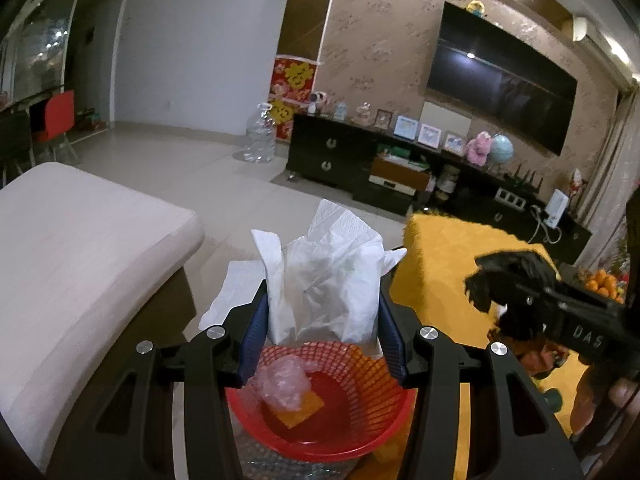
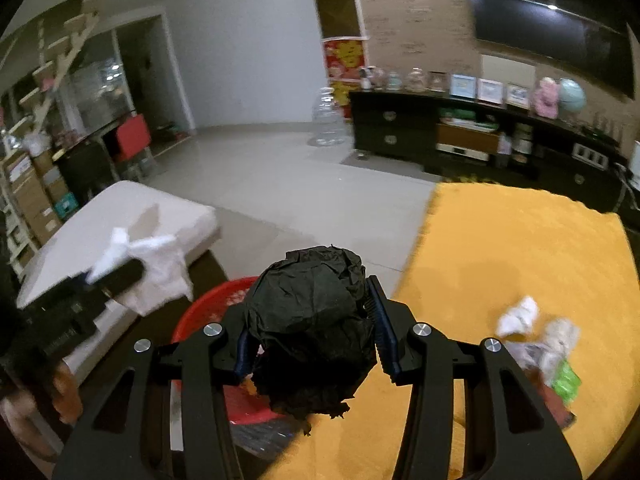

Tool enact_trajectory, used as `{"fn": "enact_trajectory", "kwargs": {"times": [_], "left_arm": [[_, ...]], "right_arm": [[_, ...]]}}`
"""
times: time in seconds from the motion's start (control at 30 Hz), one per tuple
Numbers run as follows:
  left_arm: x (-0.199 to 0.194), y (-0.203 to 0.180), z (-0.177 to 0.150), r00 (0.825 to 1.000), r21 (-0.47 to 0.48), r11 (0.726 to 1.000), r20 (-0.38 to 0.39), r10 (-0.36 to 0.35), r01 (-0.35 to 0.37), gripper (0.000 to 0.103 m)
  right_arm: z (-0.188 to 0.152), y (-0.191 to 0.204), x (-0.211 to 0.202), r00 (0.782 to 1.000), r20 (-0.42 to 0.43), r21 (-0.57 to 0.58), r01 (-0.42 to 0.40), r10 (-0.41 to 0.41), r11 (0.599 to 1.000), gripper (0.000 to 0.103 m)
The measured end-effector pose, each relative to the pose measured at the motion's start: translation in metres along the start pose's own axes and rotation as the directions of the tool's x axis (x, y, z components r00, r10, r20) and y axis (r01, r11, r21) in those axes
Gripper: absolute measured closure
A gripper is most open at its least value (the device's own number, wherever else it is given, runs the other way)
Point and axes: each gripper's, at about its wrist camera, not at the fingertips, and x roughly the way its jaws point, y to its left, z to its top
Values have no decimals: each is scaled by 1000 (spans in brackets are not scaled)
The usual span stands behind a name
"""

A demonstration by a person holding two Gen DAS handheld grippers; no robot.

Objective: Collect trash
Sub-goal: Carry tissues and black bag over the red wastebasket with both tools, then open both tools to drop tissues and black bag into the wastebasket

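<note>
Left gripper [image 1: 320, 320] clamped on a bundle of white tissue and clear plastic [image 1: 324, 276], fingers pressed to either side of it; held directly above the red mesh basket [image 1: 372, 420]; in the basket, a crumpled pink plastic wad [image 1: 280, 386] on an orange scrap [image 1: 298, 412]. Right gripper [image 2: 310, 328] clamped on a crumpled black paper ball [image 2: 312, 320], pads tight against its flanks; poised over the left edge of the yellow cloth-covered table [image 2: 520, 248], just beside the basket's rim. Near the table's right edge, loose litter: a white paper wad [image 2: 518, 316], a clear wrapper [image 2: 556, 344], a green packet [image 2: 566, 380]. Basket set between the table's left edge and a pale cushioned seat [image 1: 80, 240]. Beyond, tiled floor [image 2: 300, 184], dark TV cabinet [image 1: 340, 152], empty water jug [image 1: 260, 136].
</note>
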Motion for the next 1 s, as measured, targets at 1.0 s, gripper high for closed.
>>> {"fn": "enact_trajectory", "kwargs": {"times": [1.0], "left_arm": [[76,18,-35,967,-12,998,-247,56,-61,42]], "right_arm": [[-33,25,74,978,-175,11,-112,112,994,53]]}}
